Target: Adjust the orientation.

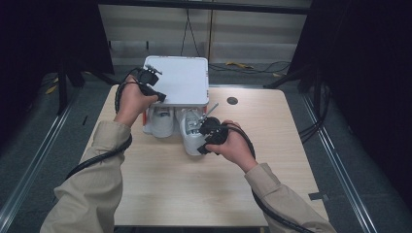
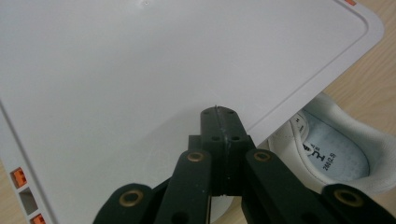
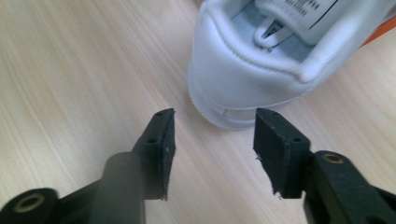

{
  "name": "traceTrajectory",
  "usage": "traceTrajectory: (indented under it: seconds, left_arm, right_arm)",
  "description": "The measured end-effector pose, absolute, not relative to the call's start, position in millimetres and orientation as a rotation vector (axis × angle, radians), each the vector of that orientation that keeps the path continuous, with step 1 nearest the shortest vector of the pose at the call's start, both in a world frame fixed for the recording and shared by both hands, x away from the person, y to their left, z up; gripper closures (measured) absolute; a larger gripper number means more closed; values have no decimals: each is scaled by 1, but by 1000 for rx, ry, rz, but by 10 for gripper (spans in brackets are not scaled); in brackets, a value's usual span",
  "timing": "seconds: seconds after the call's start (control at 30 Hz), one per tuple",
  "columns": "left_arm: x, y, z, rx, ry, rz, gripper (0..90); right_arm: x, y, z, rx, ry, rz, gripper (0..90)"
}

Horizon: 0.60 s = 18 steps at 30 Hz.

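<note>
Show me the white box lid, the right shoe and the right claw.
white box lid (image 1: pixel 179 80), high view, flat top.
right shoe (image 3: pixel 233 88), right gripper view, heel.
right claw (image 3: pixel 214 151), right gripper view, gap between fingertips.

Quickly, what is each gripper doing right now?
Left gripper: shut, jaws together at the white lid.
Right gripper: open, empty, behind the white sneaker.

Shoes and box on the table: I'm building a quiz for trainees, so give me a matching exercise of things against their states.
Things:
1. left gripper
2. right gripper
3. white lid
4. right-hand white shoe

States:
A. jaws apart, nothing between them
B. heel towards the open jaws, on the wooden table
C. jaws shut, at the lid's edge
D. lifted, covering the shoes' front ends

Pairs: 1-C, 2-A, 3-D, 4-B
</note>
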State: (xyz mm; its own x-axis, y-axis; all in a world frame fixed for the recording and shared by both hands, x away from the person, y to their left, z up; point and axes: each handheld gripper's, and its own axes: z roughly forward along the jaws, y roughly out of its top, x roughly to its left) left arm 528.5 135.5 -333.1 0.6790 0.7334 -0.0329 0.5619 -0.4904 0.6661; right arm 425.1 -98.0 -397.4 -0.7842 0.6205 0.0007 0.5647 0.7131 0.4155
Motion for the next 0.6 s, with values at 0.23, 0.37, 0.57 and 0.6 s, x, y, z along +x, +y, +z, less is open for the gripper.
traceTrajectory:
  seconds: [0.23, 0.37, 0.57, 0.6]
  left_arm:
    - [529, 135, -333, 2233, 994, 333, 900]
    - [529, 134, -333, 2232, 990, 336, 900]
    - [529, 136, -333, 2229, 984, 329, 900]
    - [529, 136, -333, 2224, 986, 327, 900]
  right_arm:
    - [431, -96, -402, 1038, 2744, 592, 750]
    - [435, -90, -404, 1051, 2750, 647, 844]
    - [443, -77, -408, 1059, 2724, 680, 893]
    - [444, -75, -407, 1067, 2715, 665, 876]
